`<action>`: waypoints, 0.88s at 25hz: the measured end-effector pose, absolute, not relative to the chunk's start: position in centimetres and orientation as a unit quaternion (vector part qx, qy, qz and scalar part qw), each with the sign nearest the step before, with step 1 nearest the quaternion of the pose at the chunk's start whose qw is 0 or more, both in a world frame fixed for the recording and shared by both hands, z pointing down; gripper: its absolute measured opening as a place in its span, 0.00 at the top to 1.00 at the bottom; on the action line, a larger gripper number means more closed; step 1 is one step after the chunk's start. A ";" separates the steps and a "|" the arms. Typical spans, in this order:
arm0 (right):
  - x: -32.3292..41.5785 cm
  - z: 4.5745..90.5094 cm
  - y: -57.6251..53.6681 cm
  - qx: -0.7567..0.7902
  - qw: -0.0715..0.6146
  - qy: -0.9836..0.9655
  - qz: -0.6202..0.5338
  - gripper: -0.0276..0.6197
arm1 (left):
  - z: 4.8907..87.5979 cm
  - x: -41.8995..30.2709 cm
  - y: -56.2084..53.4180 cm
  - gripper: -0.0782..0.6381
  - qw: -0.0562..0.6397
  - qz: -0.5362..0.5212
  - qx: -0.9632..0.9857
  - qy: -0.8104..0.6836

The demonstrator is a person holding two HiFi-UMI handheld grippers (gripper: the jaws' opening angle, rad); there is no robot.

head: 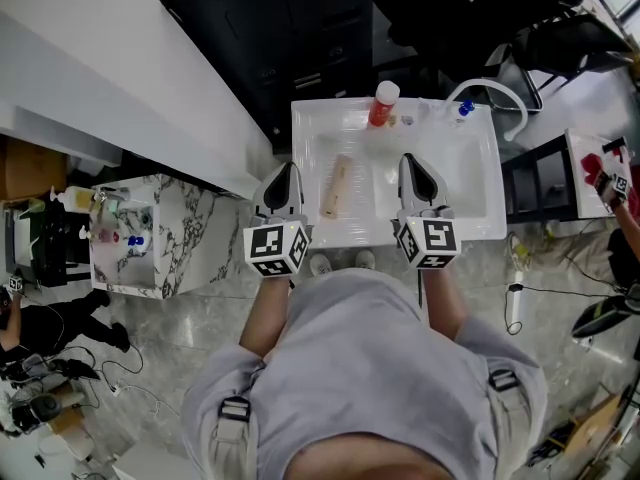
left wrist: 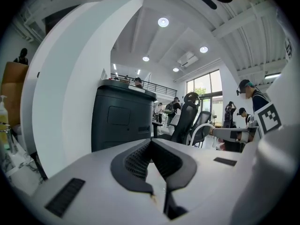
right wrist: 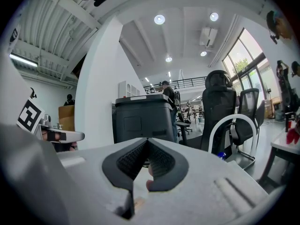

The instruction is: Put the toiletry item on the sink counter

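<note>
— Item one, and where is it?
— Beige cylindrical tube (head: 336,186): lying flat in the glossy white rectangular sink basin (head: 470,183) between your two grippers. Its long axis runs away from you, with the far end tilted slightly right (cap end unclear).
— And the tools?
— Your left gripper (left wrist: 151,142) and right gripper (right wrist: 147,140): ribbed black pads (left wrist: 136,162) pressed together, nothing clamped.
</note>
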State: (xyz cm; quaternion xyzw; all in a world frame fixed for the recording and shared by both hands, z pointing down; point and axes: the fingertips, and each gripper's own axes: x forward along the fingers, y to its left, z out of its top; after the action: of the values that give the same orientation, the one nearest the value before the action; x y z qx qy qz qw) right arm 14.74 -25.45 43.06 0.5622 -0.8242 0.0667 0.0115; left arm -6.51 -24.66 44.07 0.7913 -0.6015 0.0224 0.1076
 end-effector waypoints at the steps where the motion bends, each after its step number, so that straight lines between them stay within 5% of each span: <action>1: 14.7 43.0 -25.4 0.563 0.012 -0.824 0.064 0.95 | 44.0 -6.5 -24.7 0.88 0.107 0.022 0.791 -0.602; 22: 13.2 43.4 -25.6 0.558 0.016 -0.828 0.057 0.95 | 44.3 -7.3 -24.9 0.88 0.104 0.024 0.791 -0.603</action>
State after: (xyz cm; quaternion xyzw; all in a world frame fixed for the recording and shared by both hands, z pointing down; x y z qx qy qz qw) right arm 13.19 -25.64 43.37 0.5581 -0.8277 0.0570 0.0164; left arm -7.29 -24.93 44.28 0.7907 -0.6028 0.0241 0.1045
